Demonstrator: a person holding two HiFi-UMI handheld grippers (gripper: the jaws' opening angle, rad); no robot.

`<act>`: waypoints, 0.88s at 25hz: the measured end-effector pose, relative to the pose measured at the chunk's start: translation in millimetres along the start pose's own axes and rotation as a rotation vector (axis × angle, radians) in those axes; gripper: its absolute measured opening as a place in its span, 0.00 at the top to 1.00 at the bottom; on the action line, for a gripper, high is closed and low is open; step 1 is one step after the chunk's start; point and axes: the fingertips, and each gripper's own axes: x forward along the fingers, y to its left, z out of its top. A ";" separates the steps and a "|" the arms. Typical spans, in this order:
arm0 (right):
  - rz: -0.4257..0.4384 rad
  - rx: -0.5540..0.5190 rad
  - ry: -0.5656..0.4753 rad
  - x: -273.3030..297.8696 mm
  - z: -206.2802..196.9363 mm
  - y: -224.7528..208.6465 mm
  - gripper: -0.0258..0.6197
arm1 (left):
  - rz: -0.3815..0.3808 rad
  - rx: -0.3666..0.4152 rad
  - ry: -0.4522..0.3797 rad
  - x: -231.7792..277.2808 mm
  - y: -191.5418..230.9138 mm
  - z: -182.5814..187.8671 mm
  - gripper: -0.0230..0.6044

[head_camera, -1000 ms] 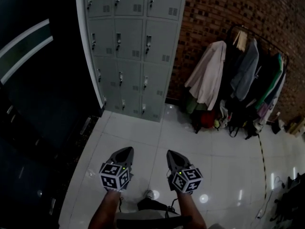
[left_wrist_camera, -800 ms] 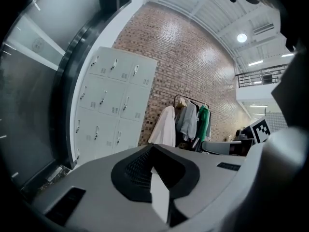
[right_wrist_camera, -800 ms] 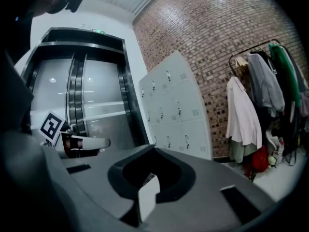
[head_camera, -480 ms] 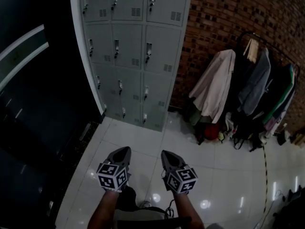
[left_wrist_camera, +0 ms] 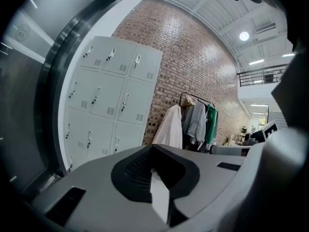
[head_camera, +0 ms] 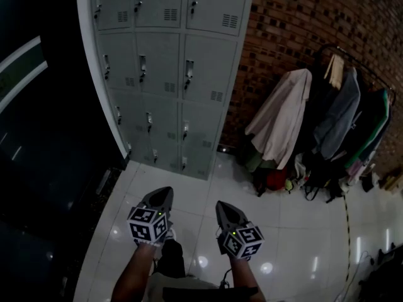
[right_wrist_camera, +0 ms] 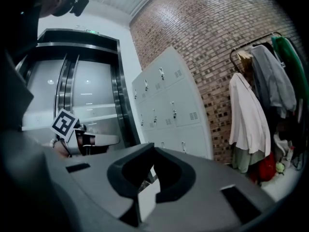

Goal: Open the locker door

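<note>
Here we hold the left gripper (head_camera: 165,194) and right gripper (head_camera: 222,206) well short of the shut locker (head_camera: 157,61), both jaws seemingly clenched empty.

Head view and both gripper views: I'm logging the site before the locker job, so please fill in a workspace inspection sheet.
Surface: floor of glossy white tiles, with lamp reflections.
Job's things: grey locker bank, three columns of doors; every door in view is shut, none touched.
Clutter: clothes rack hung with coats; a pile of bags and small things on the floor beneath it.
Grippers: left claw and right claw both shut and empty, held short of the lockers.
Cables: nothing seen for certain in the dim light.
Surroundings: brick wall behind the rack; dark glass front left of the lockers.
</note>
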 end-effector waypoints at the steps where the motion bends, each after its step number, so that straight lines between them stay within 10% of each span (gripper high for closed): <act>1: -0.005 -0.010 0.003 9.8 2.7 -4.8 0.93 | -0.006 -0.004 -0.004 11.8 5.2 3.3 0.97; 22: -0.078 -0.099 -0.035 315.6 100.5 -39.4 0.74 | -0.080 -0.019 -0.003 192.0 207.3 126.2 0.97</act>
